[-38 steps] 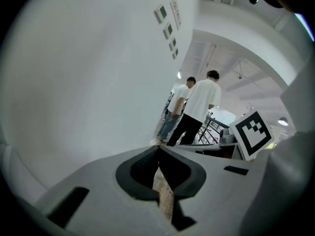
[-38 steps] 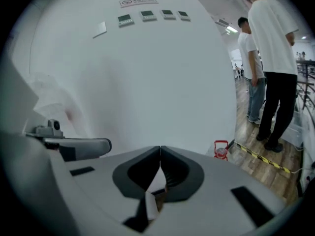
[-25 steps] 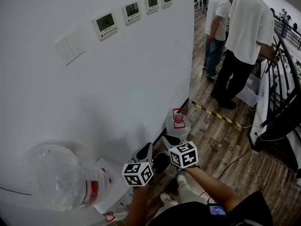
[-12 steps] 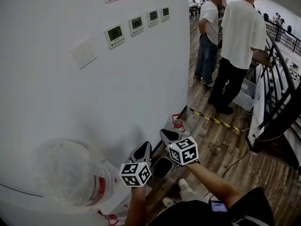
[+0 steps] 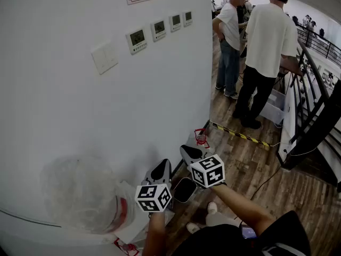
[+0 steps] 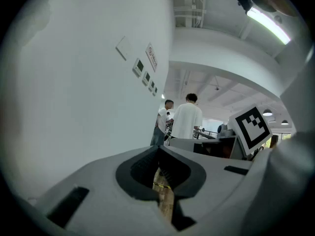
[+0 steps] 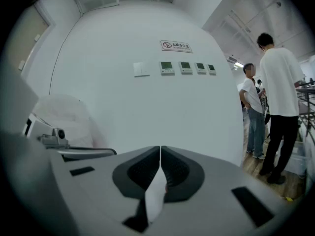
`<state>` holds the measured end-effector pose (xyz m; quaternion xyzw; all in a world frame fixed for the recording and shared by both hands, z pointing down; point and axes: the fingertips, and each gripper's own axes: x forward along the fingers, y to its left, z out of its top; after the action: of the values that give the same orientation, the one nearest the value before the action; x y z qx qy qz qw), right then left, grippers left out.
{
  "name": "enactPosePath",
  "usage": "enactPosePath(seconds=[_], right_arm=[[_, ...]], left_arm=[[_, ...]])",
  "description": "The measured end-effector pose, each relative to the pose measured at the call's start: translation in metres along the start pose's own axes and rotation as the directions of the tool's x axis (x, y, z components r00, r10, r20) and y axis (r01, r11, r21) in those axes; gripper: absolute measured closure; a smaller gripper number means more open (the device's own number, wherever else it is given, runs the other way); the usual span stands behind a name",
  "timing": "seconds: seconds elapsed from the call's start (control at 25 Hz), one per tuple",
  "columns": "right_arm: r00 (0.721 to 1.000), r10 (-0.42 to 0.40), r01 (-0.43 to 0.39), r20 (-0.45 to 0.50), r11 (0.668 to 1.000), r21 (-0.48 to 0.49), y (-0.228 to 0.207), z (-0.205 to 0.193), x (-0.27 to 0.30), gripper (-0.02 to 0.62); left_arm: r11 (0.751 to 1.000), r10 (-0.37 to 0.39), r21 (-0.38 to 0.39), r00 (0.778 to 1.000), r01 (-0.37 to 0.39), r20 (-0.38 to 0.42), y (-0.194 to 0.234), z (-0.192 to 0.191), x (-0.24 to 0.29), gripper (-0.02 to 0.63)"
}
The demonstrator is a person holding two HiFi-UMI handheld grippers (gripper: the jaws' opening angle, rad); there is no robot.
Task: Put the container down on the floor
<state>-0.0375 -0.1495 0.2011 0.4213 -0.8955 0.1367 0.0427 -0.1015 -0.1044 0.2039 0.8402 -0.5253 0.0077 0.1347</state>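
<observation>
At the far left of the head view, low against the foot of the curved white wall (image 5: pixel 106 116), the container (image 5: pixel 80 196), a large clear jug with a red band near its neck, lay on its side. It was blurred. Pale sheets showed beside it, so whether it rested on bare boards could not be told.

Just right of it, and apart from it, the left hand-held gripper (image 5: pixel 162 170) hung in the air, pointing toward the wall. Its own view showed the left hand-held gripper (image 6: pixel 158 149) with its jaws drawn together at the tips and nothing between them. Only a sliver of wooden floor (image 6: pixel 165 200) showed through the hollow behind.

Beside it the right hand-held gripper (image 5: pixel 191 153) was likewise clear of the jug. Its view showed the right hand-held gripper (image 7: pixel 160 149) closed tight and empty, with blank wall ahead.

Farther right, two people (image 5: pixel 269 41) stood on the wooden floor (image 5: pixel 256 164) beyond a strip of striped tape (image 5: pixel 240 135), next to a dark railing (image 5: pixel 314 73).

With the jug down and neither tool on it, the job looked finished. At most, a check that the container sat steady and would not roll appeared to remain.
</observation>
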Motion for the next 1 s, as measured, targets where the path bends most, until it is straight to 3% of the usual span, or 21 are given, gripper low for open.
enactPosePath(seconds=[0.24,0.56,1.0], right_arm=[[1.000,-0.002,0.002,-0.008,1.000,-0.022,0.012,0.003,-0.001,0.563],[0.999,0.037,-0.036,0.038,0.999,-0.013,0.023,0.018,-0.003,0.563],[0.995,0.091,-0.090,0.050,0.996,-0.019,0.018,0.026,-0.028,0.563]], left_arm=[[1.000,-0.010,-0.013,1.000,0.011,0.026,0.004,0.008,-0.007,0.588],[0.999,0.012,0.040,0.999,-0.013,0.039,0.002,0.021,-0.023,0.588],[0.998,0.029,0.045,0.998,-0.031,0.061,-0.029,0.028,-0.021,0.588]])
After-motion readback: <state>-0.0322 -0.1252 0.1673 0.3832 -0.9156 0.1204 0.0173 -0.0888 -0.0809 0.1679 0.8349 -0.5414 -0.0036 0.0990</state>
